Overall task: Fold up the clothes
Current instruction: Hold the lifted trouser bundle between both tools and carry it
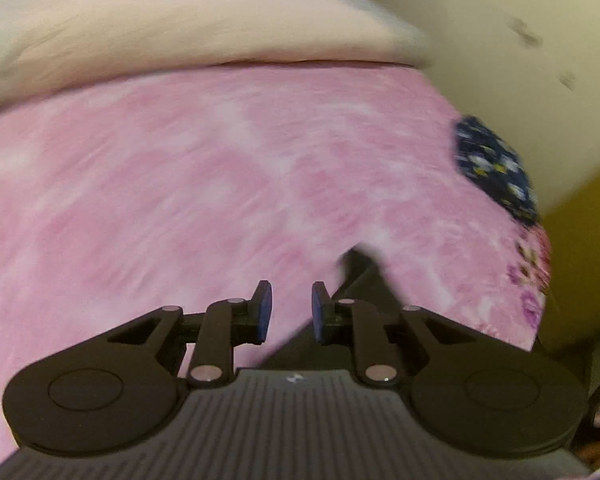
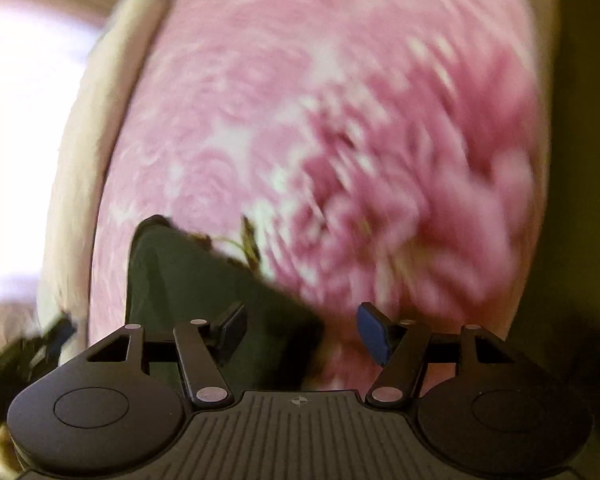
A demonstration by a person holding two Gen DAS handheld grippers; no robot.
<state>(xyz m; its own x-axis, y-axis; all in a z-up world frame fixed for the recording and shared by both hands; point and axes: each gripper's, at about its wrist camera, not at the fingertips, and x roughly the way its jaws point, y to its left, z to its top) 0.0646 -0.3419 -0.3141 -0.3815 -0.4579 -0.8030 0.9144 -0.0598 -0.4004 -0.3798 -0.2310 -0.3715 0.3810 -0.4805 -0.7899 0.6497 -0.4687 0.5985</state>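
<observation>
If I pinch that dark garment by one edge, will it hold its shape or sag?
Probably sags: the dark garment lies limp and flat on the pink floral bedsheet, its edge bent, so it looks like thin cloth. Likely light. It may drag across the sheet rather than slide cleanly, though blur hides its texture.

The left gripper (image 1: 291, 308) sits at six o'clock, its blue-padded jaws narrowly apart with nothing between them, over a blurred pink bedsheet (image 1: 204, 184). A dark garment (image 1: 360, 276) lies just past its right finger. A cream pillow (image 1: 172, 20) spans twelve o'clock; a navy floral cloth (image 1: 496, 168) lies at three.
</observation>
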